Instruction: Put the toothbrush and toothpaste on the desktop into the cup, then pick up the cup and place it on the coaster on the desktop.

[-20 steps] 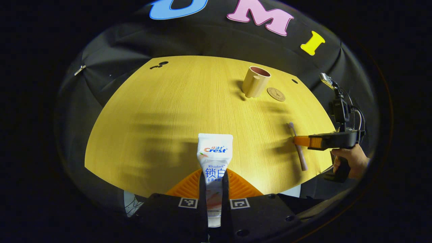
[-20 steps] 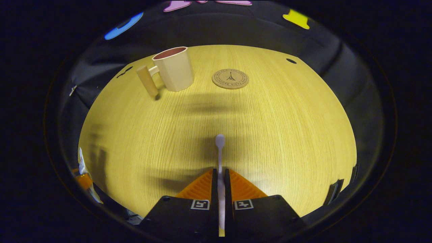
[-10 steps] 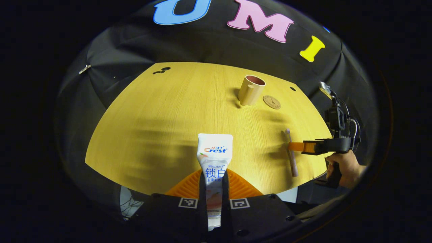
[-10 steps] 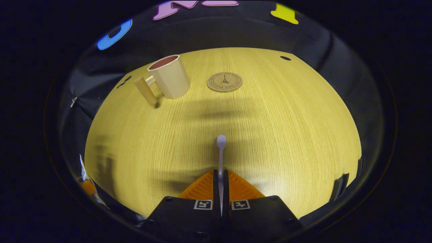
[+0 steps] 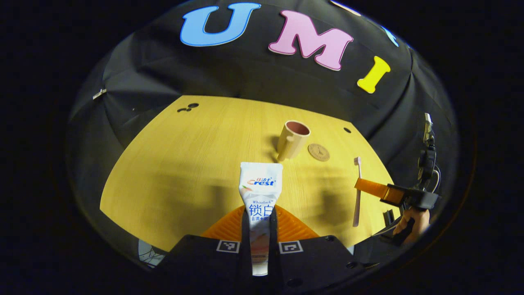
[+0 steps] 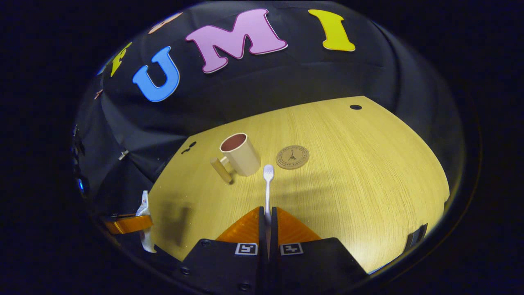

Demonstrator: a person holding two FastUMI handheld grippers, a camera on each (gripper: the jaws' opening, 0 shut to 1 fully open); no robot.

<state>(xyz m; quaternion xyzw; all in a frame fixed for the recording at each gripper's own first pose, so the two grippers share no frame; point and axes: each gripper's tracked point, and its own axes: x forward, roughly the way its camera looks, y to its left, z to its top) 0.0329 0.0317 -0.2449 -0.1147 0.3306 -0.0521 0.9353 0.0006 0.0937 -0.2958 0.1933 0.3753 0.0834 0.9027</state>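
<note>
My left gripper (image 5: 259,213) is shut on a white toothpaste tube (image 5: 259,191), held above the wooden desktop (image 5: 196,155). My right gripper (image 6: 266,213) is shut on a pale toothbrush (image 6: 267,186), its head pointing toward the far side. A beige cup (image 5: 292,139) with a side handle stands upright on the far part of the desktop, with a round cork coaster (image 5: 319,152) just to its right. In the right gripper view the cup (image 6: 239,154) and coaster (image 6: 292,157) sit beyond the brush head. The right gripper (image 5: 364,186), held by a hand, shows with the toothbrush (image 5: 357,192) upright.
Small dark holes (image 5: 186,108) mark the desktop's far left corner, another hole (image 6: 355,107) the far right. Black cloth walls rise behind the desk. The left gripper (image 6: 127,223) with the tube shows at the left edge of the right gripper view.
Both grippers have risen off the desktop with their loads. The toothbrush has left the table and now stands upright in the right gripper. Cup and coaster have not moved.
</note>
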